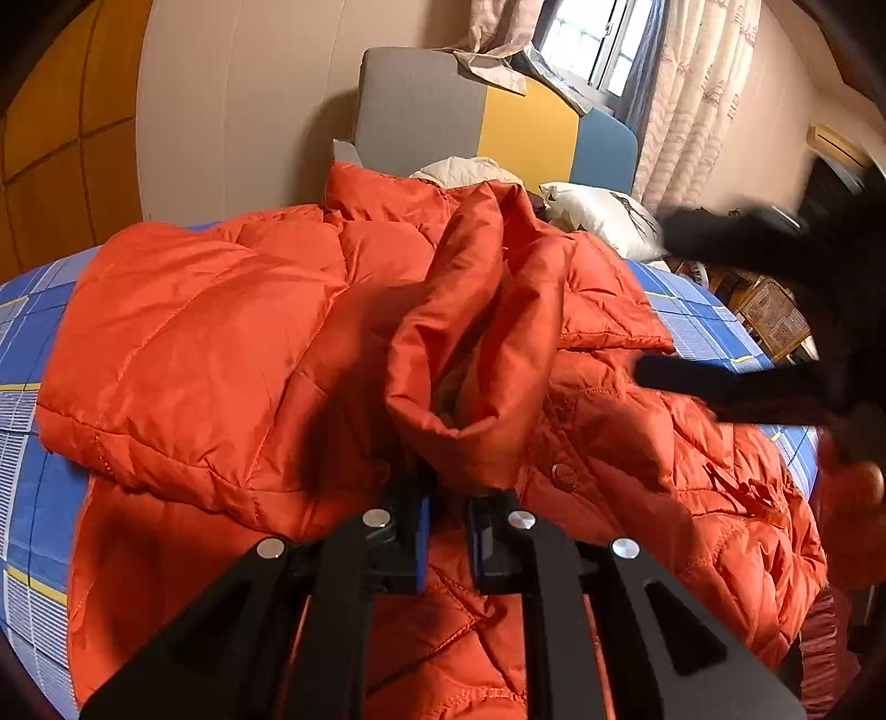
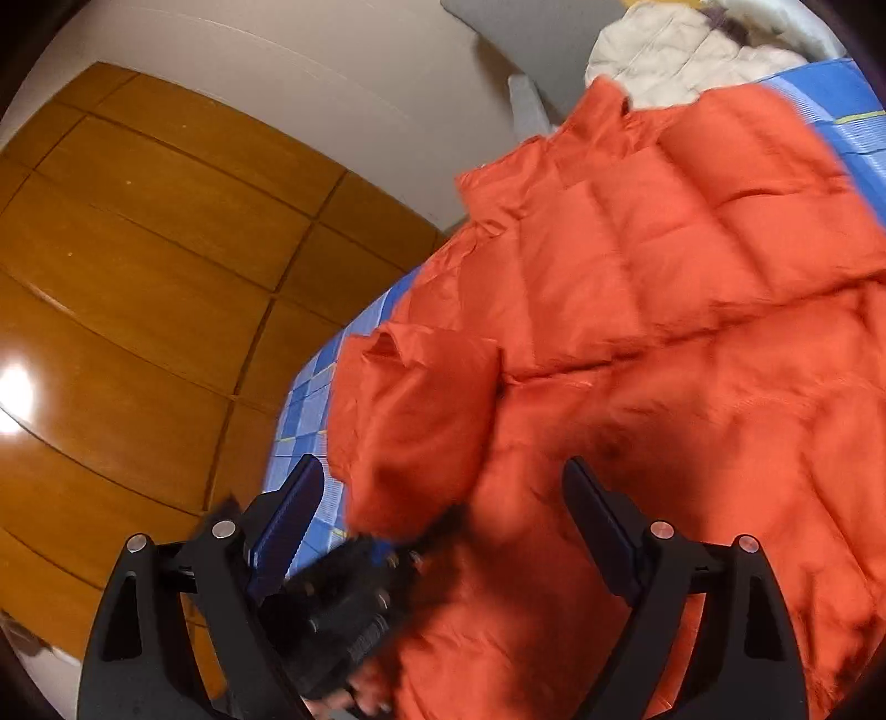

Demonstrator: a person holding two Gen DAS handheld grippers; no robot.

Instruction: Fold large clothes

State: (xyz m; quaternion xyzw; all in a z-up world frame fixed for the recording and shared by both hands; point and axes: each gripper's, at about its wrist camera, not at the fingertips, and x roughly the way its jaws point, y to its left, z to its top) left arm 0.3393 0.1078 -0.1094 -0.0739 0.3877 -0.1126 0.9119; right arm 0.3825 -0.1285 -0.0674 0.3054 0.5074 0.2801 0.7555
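Observation:
A large orange puffer jacket [image 1: 232, 343] lies spread on a bed with a blue checked sheet [image 1: 27, 343]. My left gripper [image 1: 447, 498] is shut on a bunched fold of the jacket's sleeve [image 1: 476, 354], which stands up from the jaws. My right gripper [image 2: 443, 493] is open above the jacket [image 2: 664, 277], with a sleeve cuff [image 2: 410, 410] between and beyond its fingers, not held. The right gripper also shows blurred at the right edge of the left wrist view [image 1: 764, 310]. The left gripper appears blurred low in the right wrist view [image 2: 343, 609].
A cream jacket [image 2: 664, 50] and a white pillow [image 1: 603, 216] lie at the head of the bed by a grey, yellow and blue headboard [image 1: 498, 122]. A wooden wardrobe [image 2: 138, 277] stands beside the bed. A wicker chair [image 1: 769, 315] is at right.

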